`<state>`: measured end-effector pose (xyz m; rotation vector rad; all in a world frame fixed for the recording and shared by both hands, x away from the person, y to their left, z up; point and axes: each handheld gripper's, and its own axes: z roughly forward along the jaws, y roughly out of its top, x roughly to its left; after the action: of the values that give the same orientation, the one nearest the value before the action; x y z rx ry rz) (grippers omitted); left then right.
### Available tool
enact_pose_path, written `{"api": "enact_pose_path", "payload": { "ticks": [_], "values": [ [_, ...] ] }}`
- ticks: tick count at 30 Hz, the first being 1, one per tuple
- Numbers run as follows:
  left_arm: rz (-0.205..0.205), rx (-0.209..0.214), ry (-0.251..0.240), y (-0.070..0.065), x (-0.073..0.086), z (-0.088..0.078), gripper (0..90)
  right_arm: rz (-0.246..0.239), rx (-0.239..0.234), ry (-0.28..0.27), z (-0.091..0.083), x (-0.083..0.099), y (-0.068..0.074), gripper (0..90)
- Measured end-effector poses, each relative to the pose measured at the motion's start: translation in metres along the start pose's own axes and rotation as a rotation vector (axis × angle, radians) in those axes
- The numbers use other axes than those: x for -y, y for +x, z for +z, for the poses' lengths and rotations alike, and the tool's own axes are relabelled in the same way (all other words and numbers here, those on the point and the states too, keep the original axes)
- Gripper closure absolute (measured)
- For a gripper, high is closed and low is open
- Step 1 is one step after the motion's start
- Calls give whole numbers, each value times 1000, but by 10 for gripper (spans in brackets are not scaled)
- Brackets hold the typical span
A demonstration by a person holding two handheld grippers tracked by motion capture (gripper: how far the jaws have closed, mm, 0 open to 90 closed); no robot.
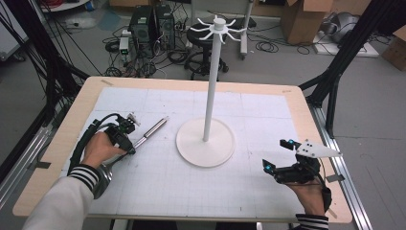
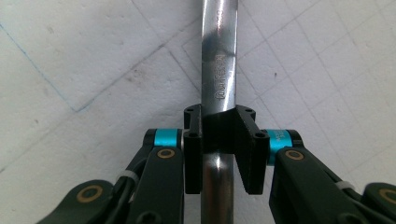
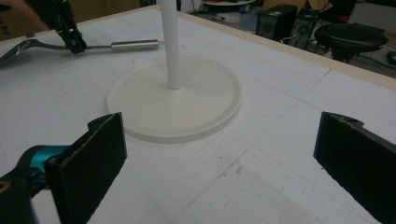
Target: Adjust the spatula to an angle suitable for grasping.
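A wooden-edged table (image 1: pixel 297 103) was covered by a white gridded mat (image 1: pixel 158 187), on which the round base of a white stand (image 1: pixel 205 142) was set near the middle, while a metal ladle (image 1: pixel 143 139) was laid flat on the mat to its left.

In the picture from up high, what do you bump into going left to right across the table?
Left gripper → metal ladle → white stand → right gripper.
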<state>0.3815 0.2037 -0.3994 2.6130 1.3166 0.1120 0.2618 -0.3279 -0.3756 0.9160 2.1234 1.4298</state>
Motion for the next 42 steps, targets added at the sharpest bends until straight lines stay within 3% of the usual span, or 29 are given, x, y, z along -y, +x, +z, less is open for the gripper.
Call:
{"api": "enact_pose_path", "payload": {
  "ticks": [6,17,23,29,30,34,38,42],
  "values": [
    [3,10,-25,2,3,-8,748,-1,-1,2,1,0,0,15],
    [93,48,-95,-2,6,-29,749,-5,-2,4,2,0,0,15],
    [169,84,-174,-4,12,-48,749,-5,-5,1,1,-1,1,15],
    [293,117,-247,-8,21,-67,749,-5,-4,-1,1,-1,2,15],
    [293,117,-247,-8,21,-67,749,-4,-5,-2,1,-1,2,15],
    [357,145,-293,-9,28,-83,748,-7,-5,0,1,-2,2,15],
    [404,146,-310,-10,36,-93,748,-5,-4,-3,1,-2,2,15],
    [438,184,-382,-13,42,-103,748,-11,-6,-1,1,-2,3,15]
  ]
}}
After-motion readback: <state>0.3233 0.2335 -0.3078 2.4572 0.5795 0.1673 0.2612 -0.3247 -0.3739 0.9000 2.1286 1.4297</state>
